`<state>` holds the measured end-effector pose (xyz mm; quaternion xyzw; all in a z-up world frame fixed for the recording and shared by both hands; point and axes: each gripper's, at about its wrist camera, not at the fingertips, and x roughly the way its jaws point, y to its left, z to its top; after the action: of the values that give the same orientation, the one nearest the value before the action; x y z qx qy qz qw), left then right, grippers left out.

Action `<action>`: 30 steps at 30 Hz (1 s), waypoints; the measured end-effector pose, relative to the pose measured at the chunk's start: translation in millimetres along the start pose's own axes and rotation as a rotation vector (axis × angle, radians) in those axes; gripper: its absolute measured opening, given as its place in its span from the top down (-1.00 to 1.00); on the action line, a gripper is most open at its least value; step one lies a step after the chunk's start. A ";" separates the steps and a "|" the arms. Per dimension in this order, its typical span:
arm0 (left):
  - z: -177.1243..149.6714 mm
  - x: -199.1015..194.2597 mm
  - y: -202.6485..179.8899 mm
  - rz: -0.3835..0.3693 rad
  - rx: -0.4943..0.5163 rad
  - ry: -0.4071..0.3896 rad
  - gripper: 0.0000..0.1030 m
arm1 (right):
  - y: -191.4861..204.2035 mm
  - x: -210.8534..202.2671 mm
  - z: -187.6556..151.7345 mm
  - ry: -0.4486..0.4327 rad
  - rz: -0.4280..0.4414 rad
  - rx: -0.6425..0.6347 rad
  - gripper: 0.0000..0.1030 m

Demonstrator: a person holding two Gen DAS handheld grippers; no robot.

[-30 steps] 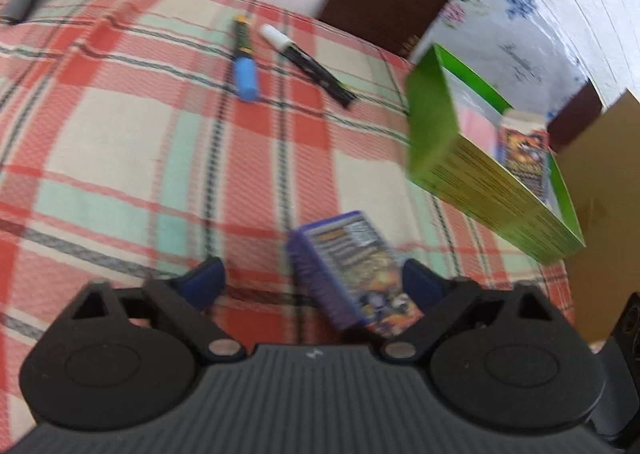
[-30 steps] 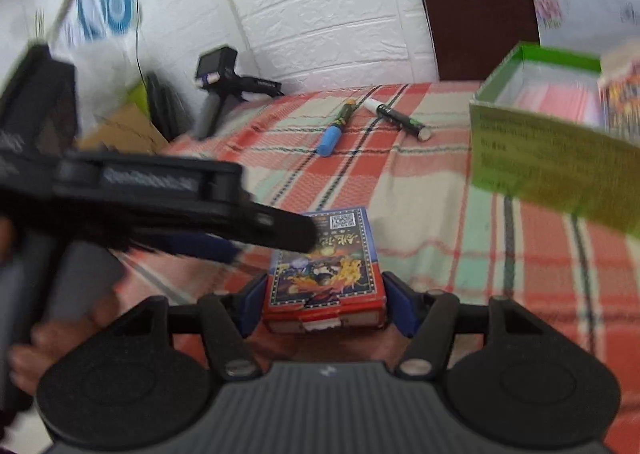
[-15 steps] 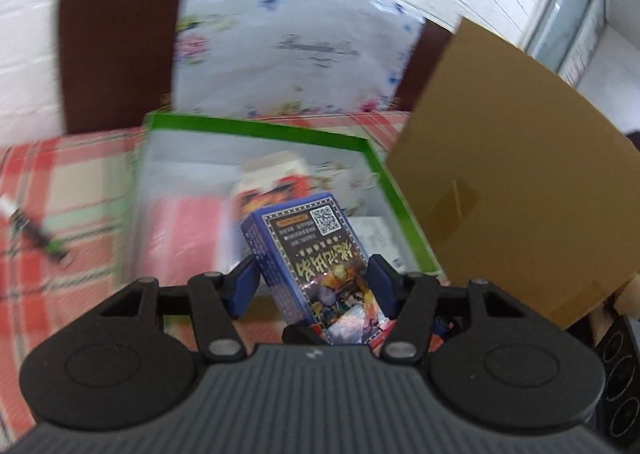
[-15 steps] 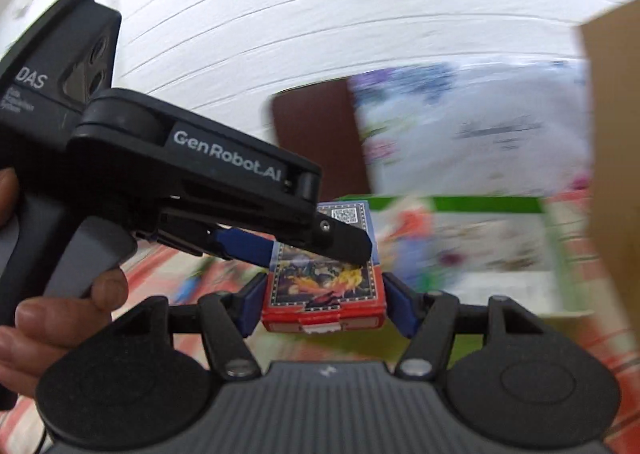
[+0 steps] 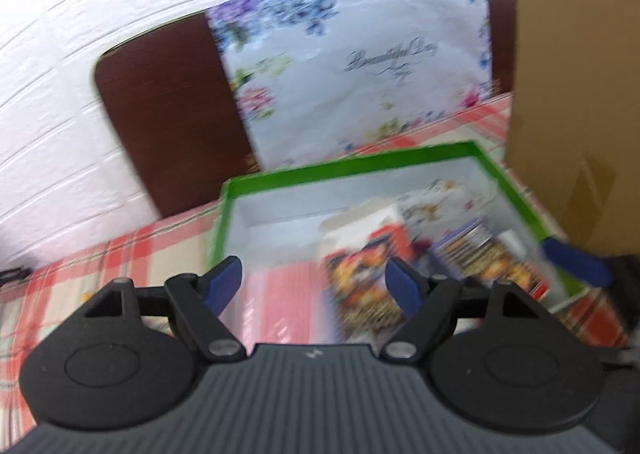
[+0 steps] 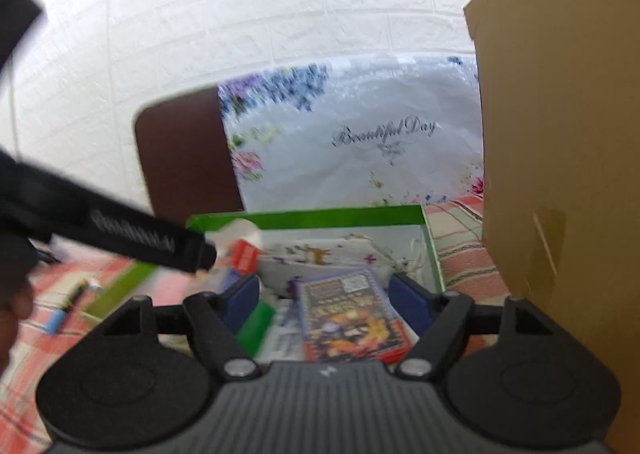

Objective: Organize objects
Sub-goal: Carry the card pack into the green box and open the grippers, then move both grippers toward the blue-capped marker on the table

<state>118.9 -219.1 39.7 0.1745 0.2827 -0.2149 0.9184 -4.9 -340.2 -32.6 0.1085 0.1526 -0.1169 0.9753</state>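
Observation:
My left gripper hangs over the green box, its jaws opening, with nothing between the pads. Just below it in the box lies a blurred red-and-orange card pack. My right gripper is over the same green box, jaws opening. A blue-edged card pack lies between its fingers with a gap at the left pad. That pack and a blue finger of the right gripper show at the right of the left wrist view.
A tall cardboard sheet stands right of the box. Behind the box are a floral bag and a brown chair back. Two markers lie on the plaid cloth at left. The box also holds white and pink items.
Both grippers carried a card pack from the plaid cloth over to the green box. Their jaws have spread and both packs now lie in the box.

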 end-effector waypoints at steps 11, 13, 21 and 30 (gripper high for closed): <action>-57.4 -31.0 48.5 0.061 -0.099 0.058 -0.56 | 38.4 -37.6 1.6 -0.004 0.116 -0.018 -0.44; -67.0 -35.1 60.5 0.078 -0.118 0.064 -0.56 | 51.7 -38.0 1.0 0.010 0.135 -0.035 -0.43; -102.6 -46.8 112.3 0.146 -0.206 0.075 -0.58 | 109.7 -41.4 -12.3 0.069 0.215 -0.133 -0.42; -135.9 -46.3 161.6 0.222 -0.279 0.093 -0.59 | 168.2 -37.9 -28.9 0.137 0.284 -0.250 -0.38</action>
<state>103.5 -8.5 -6.5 0.0852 0.3307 -0.0626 0.9378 -4.0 -166.0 -17.6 0.0146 0.2151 0.0493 0.9752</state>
